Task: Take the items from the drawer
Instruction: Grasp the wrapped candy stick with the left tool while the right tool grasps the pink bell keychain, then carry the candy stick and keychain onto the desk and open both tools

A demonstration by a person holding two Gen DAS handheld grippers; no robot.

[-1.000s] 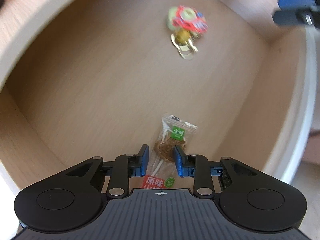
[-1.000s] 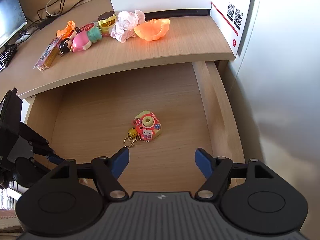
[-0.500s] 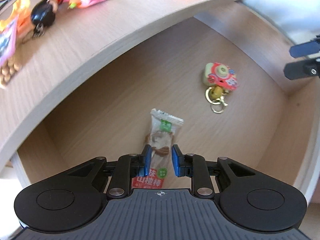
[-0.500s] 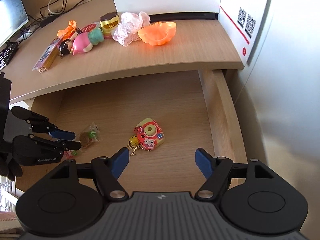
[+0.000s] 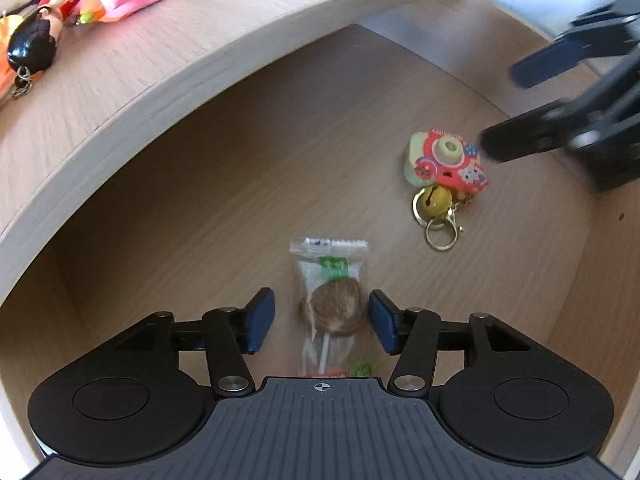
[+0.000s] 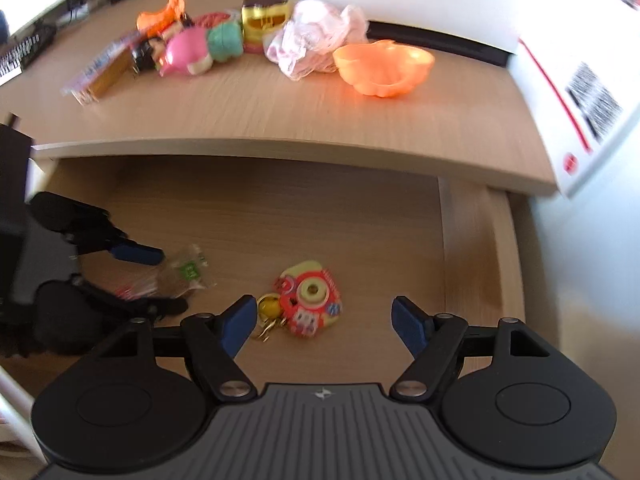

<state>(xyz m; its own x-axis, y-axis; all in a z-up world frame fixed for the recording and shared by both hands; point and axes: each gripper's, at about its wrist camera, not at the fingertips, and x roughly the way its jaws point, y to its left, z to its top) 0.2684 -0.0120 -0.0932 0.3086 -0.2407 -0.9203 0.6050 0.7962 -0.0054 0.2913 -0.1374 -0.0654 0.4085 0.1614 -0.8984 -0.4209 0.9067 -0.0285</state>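
The left gripper jaws are opening, releasing the lollipop packet back onto the drawer floor; that grasp needs redoing. Right gripper, jaws apart, has descended over the neighbouring camera keychain.

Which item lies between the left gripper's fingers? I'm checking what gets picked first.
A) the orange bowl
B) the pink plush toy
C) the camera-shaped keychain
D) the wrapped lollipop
D: the wrapped lollipop lies on the drawer floor between the opening jaws of the left gripper, untouched by either pad; the camera keychain lies further right.
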